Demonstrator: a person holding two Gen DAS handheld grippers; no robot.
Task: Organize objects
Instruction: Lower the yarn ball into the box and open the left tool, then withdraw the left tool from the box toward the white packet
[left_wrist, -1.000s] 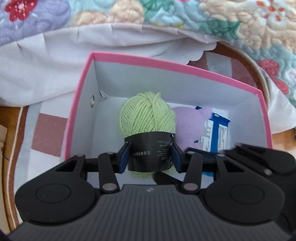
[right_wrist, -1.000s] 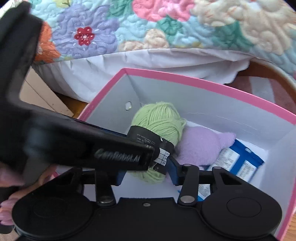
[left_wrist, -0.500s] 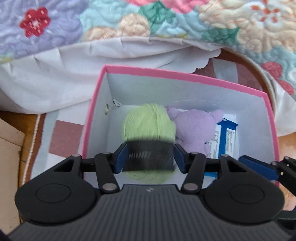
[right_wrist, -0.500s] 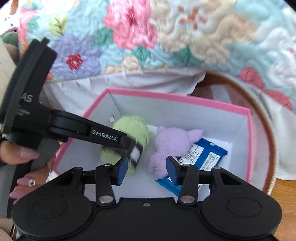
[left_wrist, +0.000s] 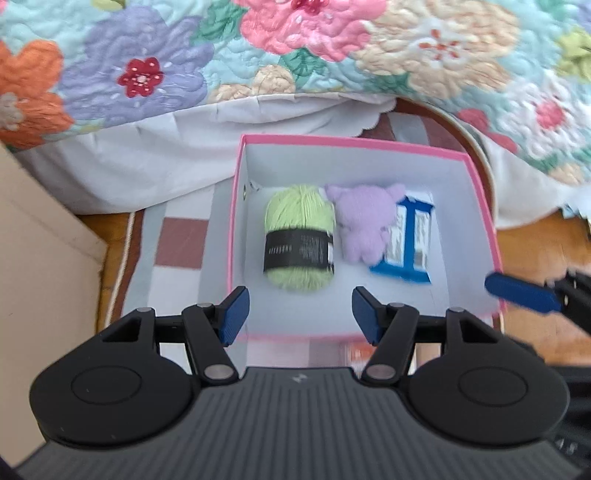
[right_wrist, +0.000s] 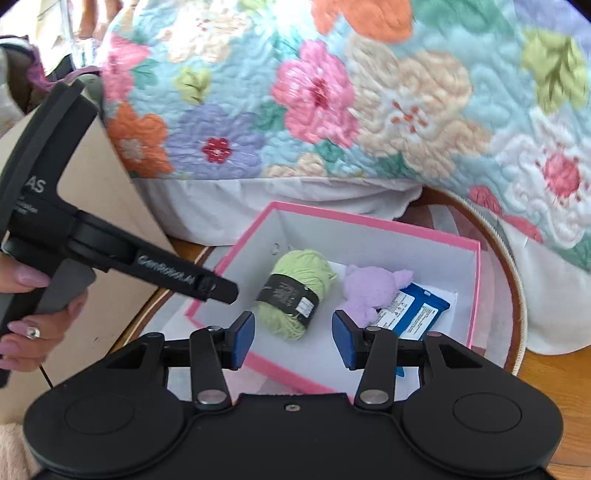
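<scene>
Left hand-held gripper (left_wrist: 300, 309): jaws opening, nothing between the pads, sitting above the near rim of the pink box (left_wrist: 369, 143). Right hand-held gripper (right_wrist: 291, 339): moderate gap, also empty, over the box's near corner. A person's hand (right_wrist: 26, 317) with a ring grips the left tool's handle.

In the box, side by side in a row: green yarn ball (left_wrist: 298, 236) at the left, purple plush toy (left_wrist: 360, 227) touching it in the middle, blue packet (left_wrist: 408, 240) at the right with the plush partly overlapping it. All three rest on the box floor, clear of both grippers.

Step, as I read it: yarn is placed and let go, so this is the retreat after a drop-off. Nothing else to tidy is visible here. Next move probably means lifting both tools clear of the rim without clipping it, then finding another item or a lid.

Box sits on a checked rug (left_wrist: 177, 243) on the wooden floor, beside a bed with a floral quilt (left_wrist: 295, 48).

Writing: "GenRobot.AI" on the left tool's arm, plus "AS" higher up. Yarn band and packet labels have print too small to read.
</scene>
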